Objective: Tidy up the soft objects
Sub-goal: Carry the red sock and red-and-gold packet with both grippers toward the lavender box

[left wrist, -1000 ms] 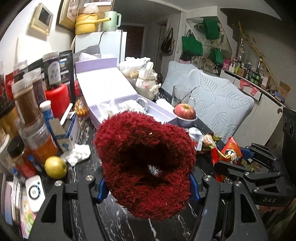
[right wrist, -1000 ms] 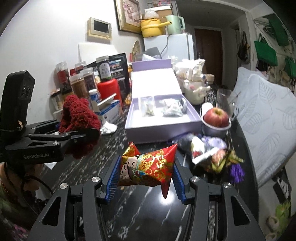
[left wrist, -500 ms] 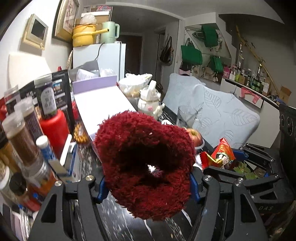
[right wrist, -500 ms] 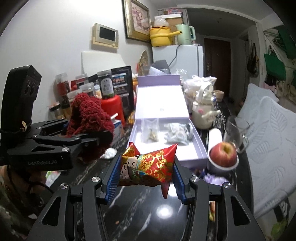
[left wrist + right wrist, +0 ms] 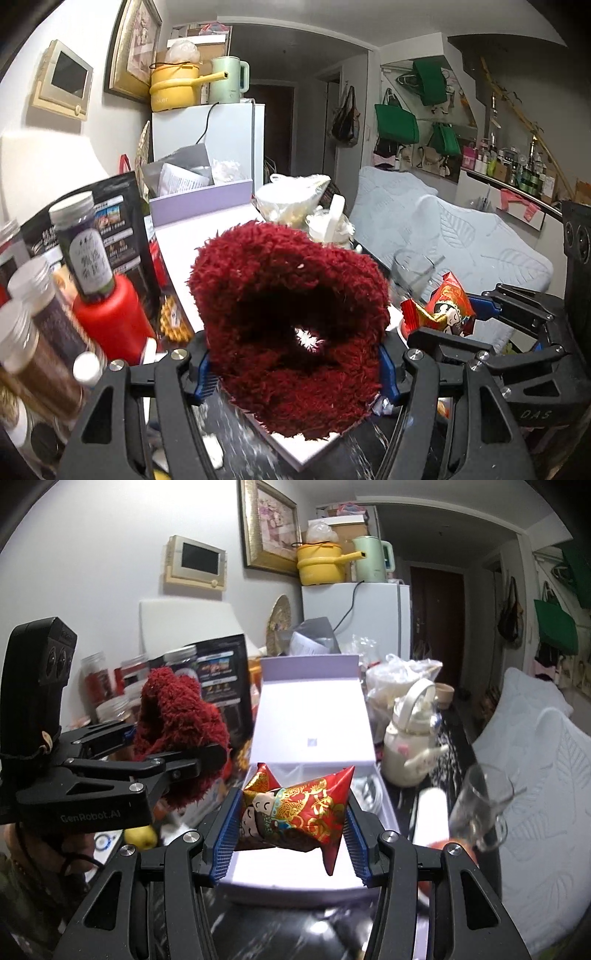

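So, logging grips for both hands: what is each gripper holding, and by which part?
Left gripper clamps the red fuzzy item by its lower sides; right gripper pinches the red-gold pouch by its two ends.

"GenRobot.AI" is printed on the left gripper (image 5: 177, 760); "DAS" on the right gripper (image 5: 443, 317).

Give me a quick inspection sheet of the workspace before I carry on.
Surface: dark marbled tabletop, crowded along its left side.
Job's things: fuzzy dark-red knitted piece; red-and-gold printed pouch; open lilac gift box directly ahead.
Clutter: spice jars, red bottle, cream teapot, glass mug, yellow fruit.
Grippers: left gripper shut on the knitted piece; right gripper shut on the pouch.
Cables: black cord down the white fridge.
Surroundings: green tote bags on wall, pale leaf-patterned cushions.
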Available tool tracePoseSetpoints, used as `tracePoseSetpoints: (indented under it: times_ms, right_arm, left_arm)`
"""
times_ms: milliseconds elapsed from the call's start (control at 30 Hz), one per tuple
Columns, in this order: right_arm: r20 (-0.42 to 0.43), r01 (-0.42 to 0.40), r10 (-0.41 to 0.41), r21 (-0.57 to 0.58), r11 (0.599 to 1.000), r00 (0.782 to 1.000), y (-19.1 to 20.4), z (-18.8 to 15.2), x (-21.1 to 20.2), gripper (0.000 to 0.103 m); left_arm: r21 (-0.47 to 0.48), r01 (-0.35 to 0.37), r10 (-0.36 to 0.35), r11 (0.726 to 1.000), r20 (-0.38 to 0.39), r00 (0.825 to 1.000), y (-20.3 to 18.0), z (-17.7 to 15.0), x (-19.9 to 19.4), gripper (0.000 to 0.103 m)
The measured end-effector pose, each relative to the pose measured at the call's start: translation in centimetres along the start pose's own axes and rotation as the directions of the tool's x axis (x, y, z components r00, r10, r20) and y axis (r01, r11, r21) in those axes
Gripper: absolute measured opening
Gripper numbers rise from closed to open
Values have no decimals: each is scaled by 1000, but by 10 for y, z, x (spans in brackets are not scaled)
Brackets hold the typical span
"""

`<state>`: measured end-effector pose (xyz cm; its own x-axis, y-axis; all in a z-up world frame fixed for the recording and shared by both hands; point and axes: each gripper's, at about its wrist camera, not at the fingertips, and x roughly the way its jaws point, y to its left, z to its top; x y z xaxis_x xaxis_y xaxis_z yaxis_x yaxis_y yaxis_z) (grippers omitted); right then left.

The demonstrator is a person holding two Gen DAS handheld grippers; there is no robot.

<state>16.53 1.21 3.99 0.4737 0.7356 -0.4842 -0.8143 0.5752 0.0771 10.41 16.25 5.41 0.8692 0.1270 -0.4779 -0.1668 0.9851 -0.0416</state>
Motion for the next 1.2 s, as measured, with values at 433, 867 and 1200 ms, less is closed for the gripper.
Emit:
tracePoseSetpoints:
  times_ms: [433,867,1200]
  right_arm:
    - [25,39,-39,-8,999,999,-32,50,55,51]
    - [4,55,-55,51,997,998,-61,69,119,51]
    - [-75,63,-58,65,996,995,-72,56,162,51]
  left_arm:
    - [-25,-62,63,998,41,997,29,41,61,67]
    - [-61,-193,192,979,-10,981,58,41,125,67]
    - [-20,-209,203,978,-165,965,60,18,171,67]
